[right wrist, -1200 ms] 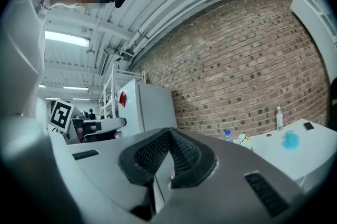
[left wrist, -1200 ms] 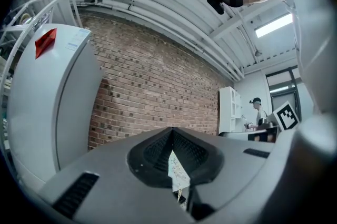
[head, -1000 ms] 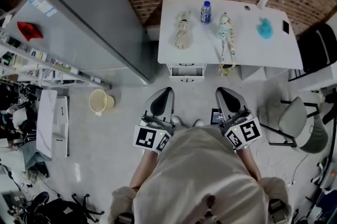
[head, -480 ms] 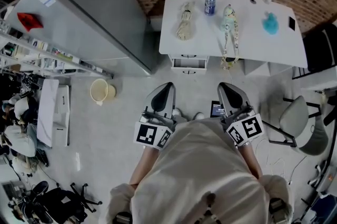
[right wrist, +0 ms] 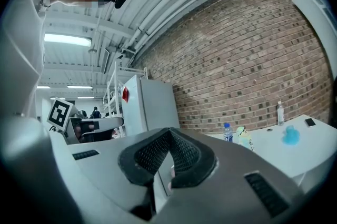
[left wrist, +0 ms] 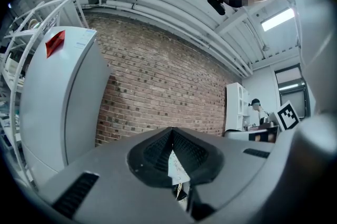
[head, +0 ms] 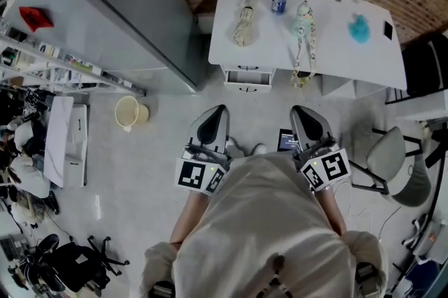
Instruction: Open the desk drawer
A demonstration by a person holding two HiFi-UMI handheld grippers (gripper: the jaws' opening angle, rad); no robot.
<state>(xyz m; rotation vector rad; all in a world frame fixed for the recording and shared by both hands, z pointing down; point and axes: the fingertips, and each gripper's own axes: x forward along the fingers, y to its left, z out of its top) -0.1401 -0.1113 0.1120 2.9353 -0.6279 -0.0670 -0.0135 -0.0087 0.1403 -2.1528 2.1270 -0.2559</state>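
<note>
We hold the left gripper [head: 212,127] and right gripper [head: 309,126] clenched, empty; the desk drawer [head: 247,77] is well ahead.

a: how does the light fall in the head view?
b: even and soft from overhead; the white desk top [head: 329,45] reads brightest, and the shadows on the floor [head: 140,171] are faint
a: and the gripper views?
b: heavy fisheye bending, black corners; a ceiling strip light [left wrist: 277,19] glares in the left one, a second strip light [right wrist: 68,39] in the right; anything close to the lens looks soft
</note>
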